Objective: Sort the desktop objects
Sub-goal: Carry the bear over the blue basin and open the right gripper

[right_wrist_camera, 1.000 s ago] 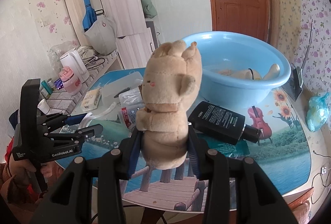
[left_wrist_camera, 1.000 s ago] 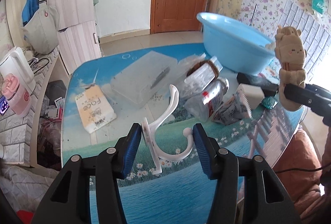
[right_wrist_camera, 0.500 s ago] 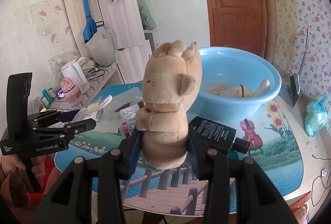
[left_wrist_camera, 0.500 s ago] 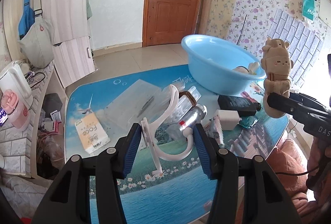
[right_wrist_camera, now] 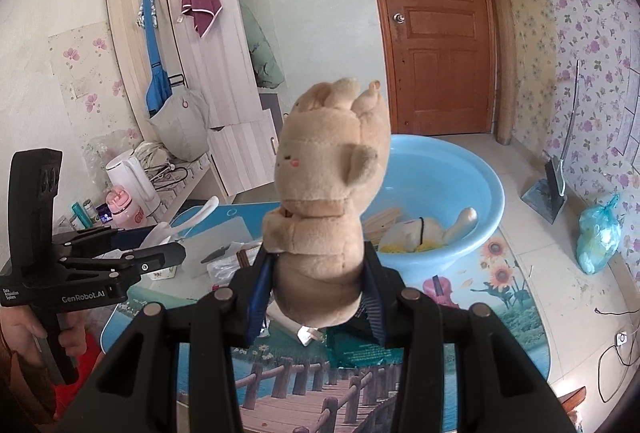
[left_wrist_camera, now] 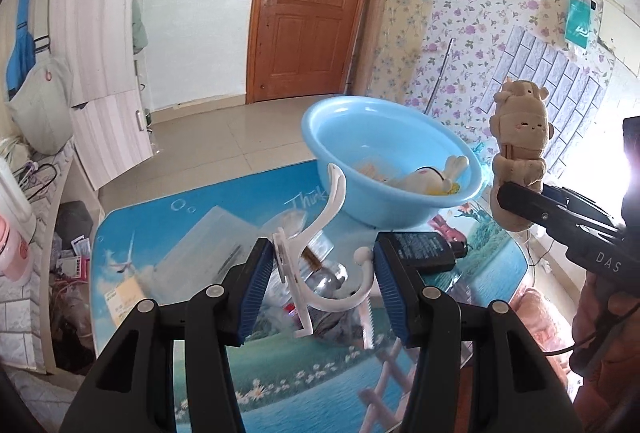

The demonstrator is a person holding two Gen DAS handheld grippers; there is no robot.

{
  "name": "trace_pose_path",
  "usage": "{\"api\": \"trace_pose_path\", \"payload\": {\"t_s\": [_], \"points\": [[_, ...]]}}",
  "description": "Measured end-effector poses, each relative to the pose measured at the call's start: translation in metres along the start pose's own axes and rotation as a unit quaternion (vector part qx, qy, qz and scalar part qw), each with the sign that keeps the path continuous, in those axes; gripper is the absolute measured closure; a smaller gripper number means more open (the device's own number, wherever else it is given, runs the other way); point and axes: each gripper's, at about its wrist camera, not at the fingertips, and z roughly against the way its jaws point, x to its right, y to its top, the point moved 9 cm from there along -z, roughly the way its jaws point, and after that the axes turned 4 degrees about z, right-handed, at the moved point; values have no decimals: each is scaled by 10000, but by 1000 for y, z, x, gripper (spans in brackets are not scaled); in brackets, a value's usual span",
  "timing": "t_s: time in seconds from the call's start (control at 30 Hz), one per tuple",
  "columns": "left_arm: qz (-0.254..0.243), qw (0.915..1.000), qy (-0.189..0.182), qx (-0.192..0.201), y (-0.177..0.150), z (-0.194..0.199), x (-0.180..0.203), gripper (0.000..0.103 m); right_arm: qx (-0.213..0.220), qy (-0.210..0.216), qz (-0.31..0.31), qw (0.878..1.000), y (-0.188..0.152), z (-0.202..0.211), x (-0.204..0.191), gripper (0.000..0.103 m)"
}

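My left gripper point(left_wrist_camera: 322, 273) is shut on a white plastic hook point(left_wrist_camera: 336, 189), its blue pads pressing the hook's back plate and its knob end, above the table. Clamped in my right gripper point(right_wrist_camera: 318, 273) is the lower body of a tan plush toy point(right_wrist_camera: 324, 193), which stands upright. In the left wrist view the same plush toy point(left_wrist_camera: 520, 137) appears at the right, beside the light blue basin point(left_wrist_camera: 360, 137). Behind the plush in the right wrist view, the basin point(right_wrist_camera: 472, 193) holds a white soft toy point(right_wrist_camera: 420, 229) and wooden sticks. The left gripper point(right_wrist_camera: 168, 245) shows at the left, a hand on its handle.
On the picture-printed table point(left_wrist_camera: 160, 217) lie a black bottle point(left_wrist_camera: 424, 249), a clear plastic box point(left_wrist_camera: 212, 245), a tissue pack point(left_wrist_camera: 124, 293) and clear bottles partly hidden by the hook. A side counter with a white kettle point(right_wrist_camera: 128, 173) stands left of the table. A blue bag point(right_wrist_camera: 598, 233) lies on the floor.
Both grippers have risen with the hook and the plush toy still held. The table objects now sit lower in the views, and more of the basin's inside shows.
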Motion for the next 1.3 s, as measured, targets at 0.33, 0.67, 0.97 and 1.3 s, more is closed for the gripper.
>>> {"api": "trace_pose_path", "payload": {"t_s": [0.33, 0.67, 0.97, 1.3], "points": [[-286, 9993, -224, -116, 29, -42, 33, 52, -80, -269, -238, 9993, 6, -19, 44, 63], [-607, 9971, -368, -267, 55, -101, 62, 51, -296, -504, -382, 9976, 9, -58, 83, 63], [-818, 9948, -441, -407, 46, -121, 76, 45, -288, -700, -506, 9958, 10, -69, 98, 62], [-905, 9945, -489, -218, 35, -87, 68, 33, -393, -941, -464, 9937, 9, -69, 87, 59]]}}
